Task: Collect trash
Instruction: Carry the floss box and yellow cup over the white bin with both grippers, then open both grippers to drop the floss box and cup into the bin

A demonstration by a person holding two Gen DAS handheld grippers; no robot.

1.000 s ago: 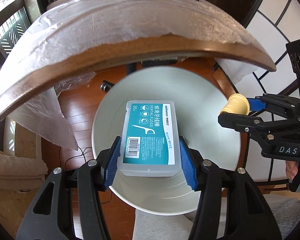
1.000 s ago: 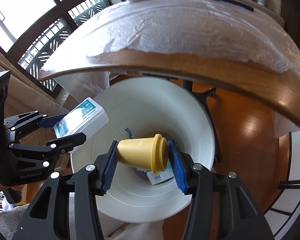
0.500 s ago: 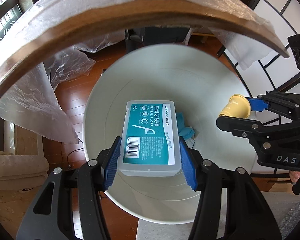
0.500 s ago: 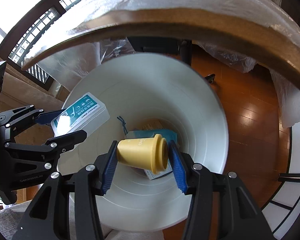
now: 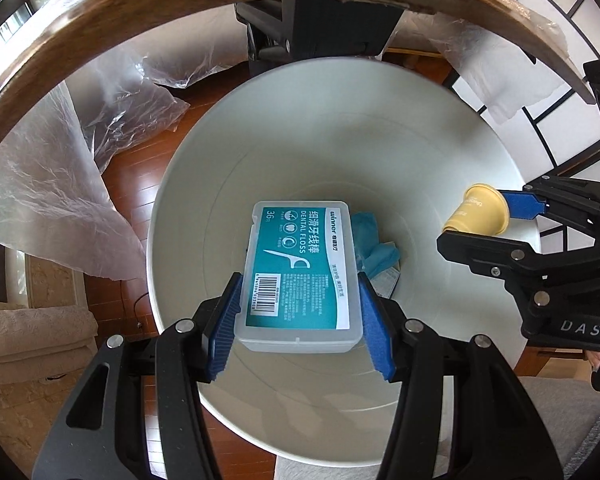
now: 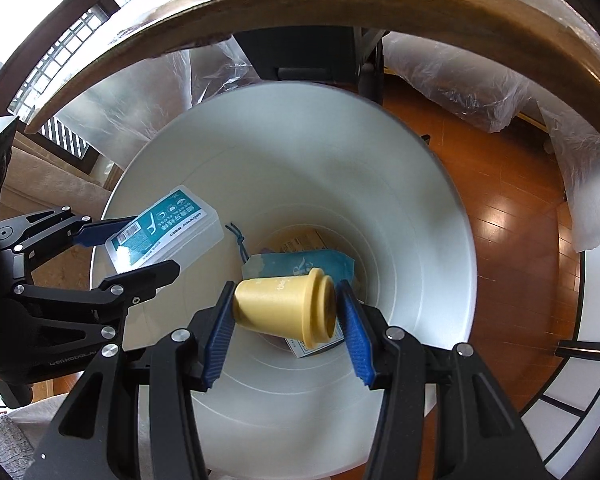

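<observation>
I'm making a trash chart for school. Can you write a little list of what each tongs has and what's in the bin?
Left tongs: shut on the dental floss box
Right tongs: shut on the yellow cup, lying sideways
Where: both held over the open white bin
Already in bin: teal packet and some printed paper
Dropped yet: no

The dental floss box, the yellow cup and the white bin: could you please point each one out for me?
dental floss box [image 5: 300,268], left wrist view, on its teal label.
yellow cup [image 6: 284,306], right wrist view, on its side wall.
white bin [image 5: 380,120], left wrist view, on its bare inner wall.
</observation>
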